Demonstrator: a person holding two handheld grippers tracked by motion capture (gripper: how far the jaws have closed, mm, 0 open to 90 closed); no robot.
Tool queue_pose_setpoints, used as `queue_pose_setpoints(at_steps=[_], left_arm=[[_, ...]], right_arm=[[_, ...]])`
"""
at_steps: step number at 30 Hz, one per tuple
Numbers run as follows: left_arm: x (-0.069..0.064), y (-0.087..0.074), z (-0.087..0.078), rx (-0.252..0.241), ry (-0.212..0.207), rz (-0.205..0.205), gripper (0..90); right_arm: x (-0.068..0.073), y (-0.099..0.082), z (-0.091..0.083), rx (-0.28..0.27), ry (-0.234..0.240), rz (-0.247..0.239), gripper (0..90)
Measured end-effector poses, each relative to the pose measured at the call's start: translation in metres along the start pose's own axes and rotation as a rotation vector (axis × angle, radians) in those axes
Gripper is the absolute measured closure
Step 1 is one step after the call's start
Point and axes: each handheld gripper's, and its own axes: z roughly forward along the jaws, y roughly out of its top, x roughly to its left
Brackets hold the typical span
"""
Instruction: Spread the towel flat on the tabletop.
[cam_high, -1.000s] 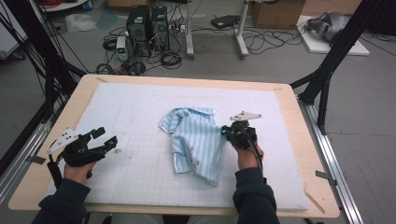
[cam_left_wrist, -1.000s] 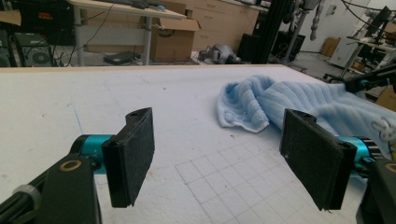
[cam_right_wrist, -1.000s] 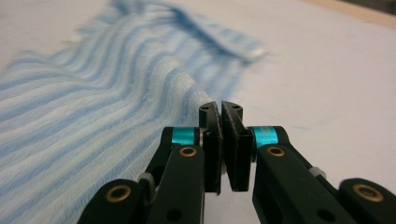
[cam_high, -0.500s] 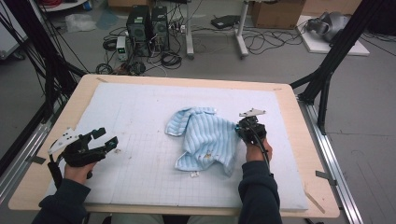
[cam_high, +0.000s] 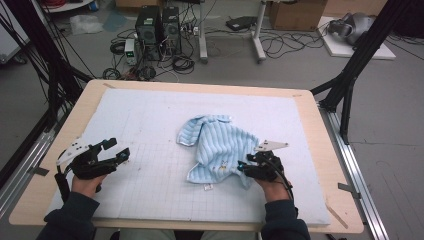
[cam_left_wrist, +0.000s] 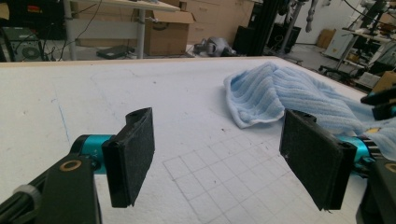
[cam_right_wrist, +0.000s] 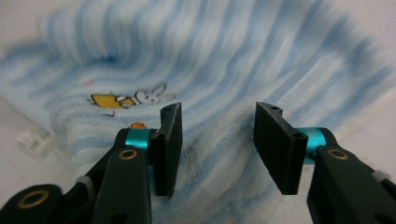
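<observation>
A light blue striped towel (cam_high: 220, 142) lies crumpled on the white mat (cam_high: 150, 115), right of the middle. A small cartoon print (cam_right_wrist: 130, 99) marks its near part. My right gripper (cam_high: 246, 164) sits low at the towel's near right corner, pointing left. Its jaws have just been opening; in the right gripper view the right gripper (cam_right_wrist: 217, 140) stands open over the towel (cam_right_wrist: 210, 60), and the pads do not press on the cloth. My left gripper (cam_high: 118, 149) rests at the mat's left side, wide open and empty. In its own view the left gripper (cam_left_wrist: 219, 158) faces the towel (cam_left_wrist: 280, 93) across bare mat.
The mat carries a faint grid (cam_high: 160, 170) and covers a wooden table (cam_high: 330, 150). A small white tag (cam_high: 207, 187) lies just off the towel's near edge. Black frame posts (cam_high: 350, 85) stand at the table's right, and computers and cables (cam_high: 160, 30) are on the floor beyond.
The right gripper pulled the towel's corner right and then toward the near edge, spreading the cloth that way. Its jaws went from shut on the cloth to open. The left gripper stayed put.
</observation>
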Motion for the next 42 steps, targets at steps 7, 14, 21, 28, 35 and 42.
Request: queue_pose_setpoints(at_steps=[7,14,21,28,35,42], left_arm=[[-0.002,0.002,-0.002,0.013,0.024,0.009,27.4],[-0.015,-0.001,0.006,0.054,-0.008,-0.007,29.9],[-0.048,0.004,0.043,0.109,-0.122,0.005,28.8],[-0.092,0.009,0.085,0.182,-0.237,0.042,30.6],[-0.13,-0.004,0.122,0.295,-0.322,0.065,45.4],[-0.157,-0.015,0.15,0.491,-0.29,0.202,72.4]], right_arm=[[0.003,-0.003,0.007,0.099,-0.164,-0.149,83.0],[0.0,-0.015,-0.013,-0.066,-0.145,-0.046,52.8],[0.013,-0.025,-0.03,-0.12,-0.183,-0.03,37.9],[0.015,-0.039,-0.041,-0.103,-0.189,-0.04,31.0],[0.006,-0.047,-0.047,-0.112,-0.185,-0.019,31.2],[0.005,-0.047,-0.046,-0.105,-0.156,-0.016,43.4]])
